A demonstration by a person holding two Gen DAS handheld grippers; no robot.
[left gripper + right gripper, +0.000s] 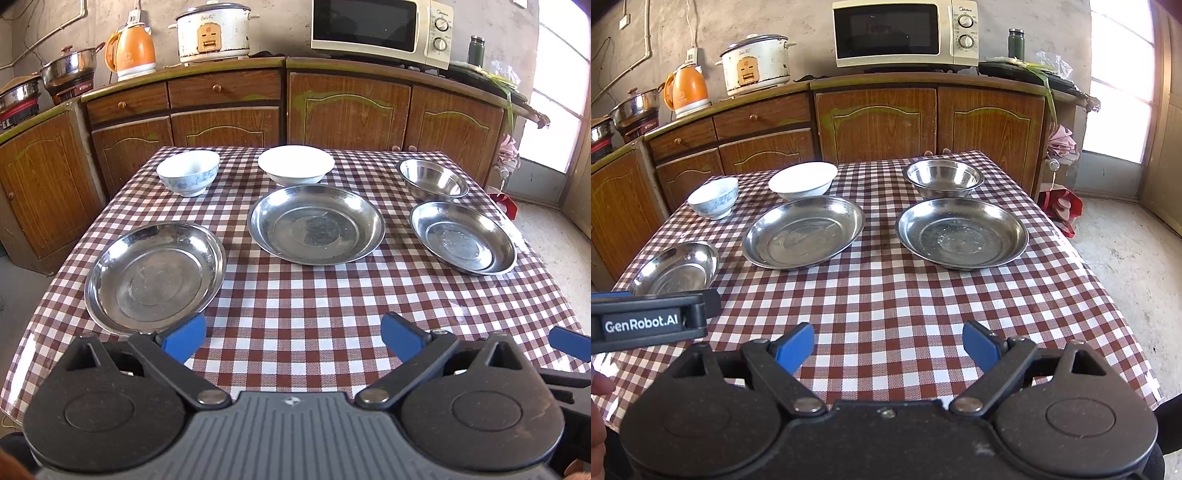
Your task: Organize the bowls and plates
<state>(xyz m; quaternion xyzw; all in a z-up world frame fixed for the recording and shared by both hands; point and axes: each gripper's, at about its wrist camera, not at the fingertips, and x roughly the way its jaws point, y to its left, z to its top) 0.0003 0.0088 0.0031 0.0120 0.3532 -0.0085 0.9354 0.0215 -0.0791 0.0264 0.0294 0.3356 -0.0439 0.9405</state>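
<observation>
On the checkered table (295, 306) lie three steel plates: left (155, 277), middle (316, 225) and right (461, 238). Behind them stand a blue-patterned white bowl (188, 173), a plain white bowl (295, 164) and a steel bowl (434, 179). My left gripper (293, 338) is open and empty above the table's near edge, its left pad close to the left plate's rim. My right gripper (888, 347) is open and empty, short of the right plate (962, 232). The middle plate (803, 230), left plate (677, 267) and steel bowl (943, 177) also show there.
Wooden cabinets (347, 107) run behind the table with a microwave (380, 29), rice cooker (212, 31), orange kettle (131, 51) and pots (70, 70) on top. Bare floor and a bright doorway (1115, 110) lie to the right. The left gripper's body (646, 319) shows at the right view's left edge.
</observation>
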